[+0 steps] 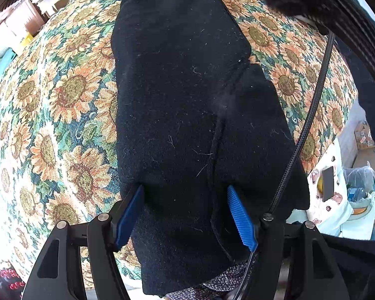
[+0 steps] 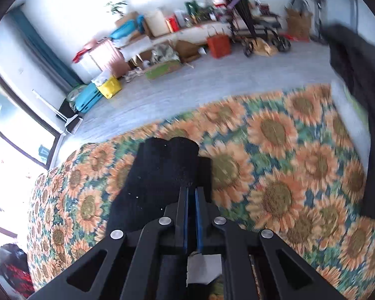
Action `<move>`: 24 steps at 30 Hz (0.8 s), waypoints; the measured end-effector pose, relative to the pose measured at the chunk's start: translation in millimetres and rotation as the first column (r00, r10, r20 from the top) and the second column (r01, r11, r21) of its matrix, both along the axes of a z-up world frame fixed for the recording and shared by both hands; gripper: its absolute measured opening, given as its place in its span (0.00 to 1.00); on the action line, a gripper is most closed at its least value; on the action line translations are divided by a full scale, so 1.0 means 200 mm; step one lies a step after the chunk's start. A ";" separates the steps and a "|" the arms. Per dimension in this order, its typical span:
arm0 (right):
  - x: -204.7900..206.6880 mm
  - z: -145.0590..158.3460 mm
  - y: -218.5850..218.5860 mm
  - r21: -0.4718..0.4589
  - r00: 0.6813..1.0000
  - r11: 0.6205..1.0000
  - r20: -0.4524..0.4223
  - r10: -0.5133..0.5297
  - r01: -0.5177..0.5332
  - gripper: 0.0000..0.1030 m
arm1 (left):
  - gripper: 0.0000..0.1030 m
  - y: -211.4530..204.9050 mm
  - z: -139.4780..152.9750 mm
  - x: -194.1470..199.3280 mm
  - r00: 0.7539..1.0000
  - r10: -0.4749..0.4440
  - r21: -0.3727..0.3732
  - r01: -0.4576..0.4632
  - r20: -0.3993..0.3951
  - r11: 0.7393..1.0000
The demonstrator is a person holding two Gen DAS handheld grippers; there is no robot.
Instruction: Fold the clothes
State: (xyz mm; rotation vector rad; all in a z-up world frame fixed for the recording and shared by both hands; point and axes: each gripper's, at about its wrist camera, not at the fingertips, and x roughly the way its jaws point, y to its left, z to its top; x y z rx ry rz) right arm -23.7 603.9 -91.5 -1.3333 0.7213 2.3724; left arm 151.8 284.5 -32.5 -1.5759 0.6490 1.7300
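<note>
A black garment (image 1: 187, 100) lies lengthwise on a sunflower-patterned cover (image 1: 62, 100), folded into a long narrow strip. My left gripper (image 1: 185, 192) is open, its blue pads (image 1: 240, 215) standing on either side of the strip's near end, just above the cloth. In the right wrist view my right gripper (image 2: 191, 190) is shut on a fold of the black garment (image 2: 162, 170), which bunches up in front of the fingers above the sunflower cover (image 2: 287, 175). More dark cloth (image 2: 357, 70) hangs at the right edge.
A black cable (image 1: 310, 115) runs across the right of the left wrist view. Beyond the cover's edge lie a phone (image 1: 328, 183) and light clothes. Across the grey floor (image 2: 212, 80), boxes, bags and a stroller (image 2: 250, 25) line the far wall.
</note>
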 end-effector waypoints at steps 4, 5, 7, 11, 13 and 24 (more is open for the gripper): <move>0.03 -0.07 -0.05 0.057 0.998 0.998 0.061 -0.007 0.004 0.42 | 0.68 -0.02 0.00 0.00 1.000 0.018 0.015 -0.018 0.006 1.000; 0.06 -0.06 -0.05 0.045 0.999 0.999 0.039 -0.024 0.023 0.42 | 0.68 -0.02 0.00 0.01 1.000 0.024 0.018 -0.024 0.005 1.000; 0.09 -0.01 -0.05 0.014 0.999 0.999 0.005 -0.039 0.039 0.42 | 0.68 -0.03 0.01 0.02 1.000 0.029 0.019 -0.029 -0.004 0.999; 0.09 0.14 -0.19 0.056 0.996 0.996 -0.037 0.076 -0.074 0.26 | 0.68 -0.04 0.01 0.03 0.999 0.037 0.020 -0.036 -0.008 0.999; 0.05 0.14 -0.30 0.032 0.986 0.985 -0.016 0.168 -0.168 0.13 | 0.68 -0.04 0.02 0.04 0.999 0.036 0.023 -0.036 -0.007 0.999; -0.25 -0.10 -0.35 0.026 0.985 0.990 0.104 0.135 -0.138 0.03 | 0.69 -0.06 0.02 0.07 1.000 0.024 0.033 -0.024 -0.002 0.999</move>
